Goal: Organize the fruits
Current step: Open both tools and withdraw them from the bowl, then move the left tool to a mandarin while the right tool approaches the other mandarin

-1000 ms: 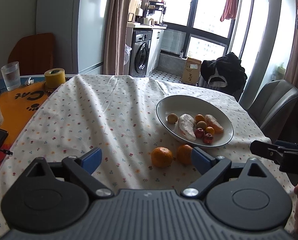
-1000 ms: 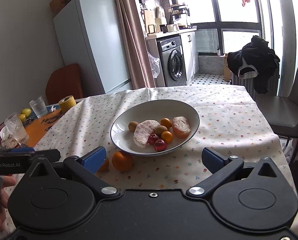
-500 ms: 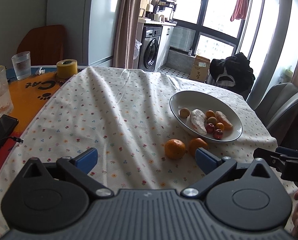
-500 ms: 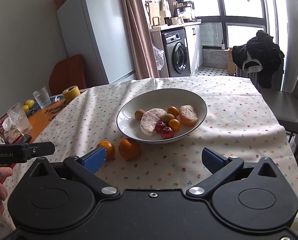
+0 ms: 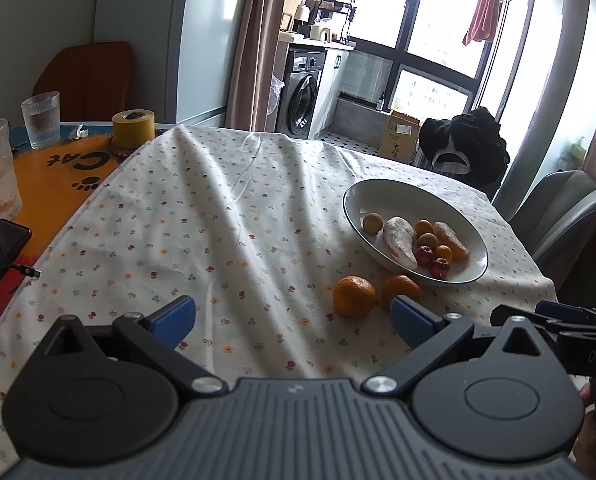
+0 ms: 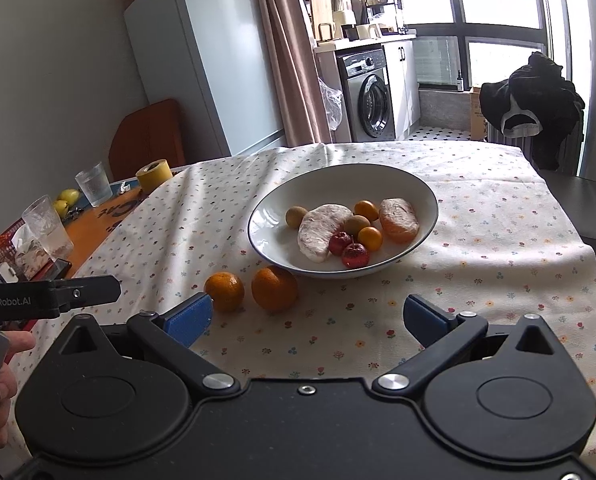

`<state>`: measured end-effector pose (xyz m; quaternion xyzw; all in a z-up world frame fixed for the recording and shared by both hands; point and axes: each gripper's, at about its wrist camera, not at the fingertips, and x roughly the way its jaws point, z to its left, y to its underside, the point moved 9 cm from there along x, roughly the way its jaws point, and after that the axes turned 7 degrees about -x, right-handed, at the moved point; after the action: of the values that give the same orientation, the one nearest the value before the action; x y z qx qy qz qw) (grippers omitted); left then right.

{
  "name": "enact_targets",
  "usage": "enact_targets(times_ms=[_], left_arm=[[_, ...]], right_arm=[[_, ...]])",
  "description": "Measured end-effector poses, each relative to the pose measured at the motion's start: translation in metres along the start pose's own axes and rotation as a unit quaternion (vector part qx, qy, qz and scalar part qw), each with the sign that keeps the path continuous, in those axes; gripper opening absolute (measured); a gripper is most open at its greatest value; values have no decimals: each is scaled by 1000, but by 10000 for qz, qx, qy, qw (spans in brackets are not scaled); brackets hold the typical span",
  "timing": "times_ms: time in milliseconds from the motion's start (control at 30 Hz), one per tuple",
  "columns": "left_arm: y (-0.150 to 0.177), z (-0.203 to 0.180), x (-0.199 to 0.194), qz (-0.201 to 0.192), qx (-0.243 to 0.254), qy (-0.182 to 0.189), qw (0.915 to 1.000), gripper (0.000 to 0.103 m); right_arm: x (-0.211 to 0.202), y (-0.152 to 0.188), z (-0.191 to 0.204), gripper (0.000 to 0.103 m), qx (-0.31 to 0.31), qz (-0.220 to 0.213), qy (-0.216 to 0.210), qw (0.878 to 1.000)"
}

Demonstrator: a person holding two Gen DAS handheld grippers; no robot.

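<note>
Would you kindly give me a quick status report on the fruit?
Both grippers open, empty. Two oranges on cloth beside bowl. Nothing in the way.

Black handheld grippers, blue finger pads.
Left gripper (image 5: 292,314): ribbed grey deck, silver pivot screws behind fingers. Right gripper (image 6: 306,318): smooth black deck, same screws; "GenRobot.AI" marking.

Readable text only. Orange tabletop (image 5: 58,168): "Cat" in black letters, seen upside down, with a black paw print below it. Left tool (image 6: 50,298), side of its body in the right wrist view: "GenRobot.AI" in pale letters. Right tool (image 5: 578,340), edge of the left wrist view: "DAS", cut off by the frame. Cardboard box (image 5: 400,138) on the floor: dark print, too small to read.
</note>
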<state>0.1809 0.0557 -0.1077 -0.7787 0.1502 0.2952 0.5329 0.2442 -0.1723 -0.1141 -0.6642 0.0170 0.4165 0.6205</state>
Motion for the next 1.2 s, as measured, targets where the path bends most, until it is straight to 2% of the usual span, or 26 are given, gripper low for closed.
enact_targets(times_ms=[333, 533, 800, 1000, 1200], left_arm=[[4, -3, 16, 89, 20, 69, 9999, 102], [8, -13, 30, 175, 138, 244, 9995, 98], [12, -24, 54, 354, 273, 347, 9984, 82], [15, -29, 70, 479, 326, 414, 9975, 67], [18, -38, 83, 565, 394, 491, 9964, 61]], right_arm=[[12, 1, -1, 100, 29, 66, -41, 10000], [25, 3, -3, 89, 139, 194, -178, 9996], [44, 8, -3, 72, 347, 411, -509, 9973], [55, 9, -5, 69, 401, 489, -605, 9962], [62, 9, -10, 68, 480, 539, -643, 9953]])
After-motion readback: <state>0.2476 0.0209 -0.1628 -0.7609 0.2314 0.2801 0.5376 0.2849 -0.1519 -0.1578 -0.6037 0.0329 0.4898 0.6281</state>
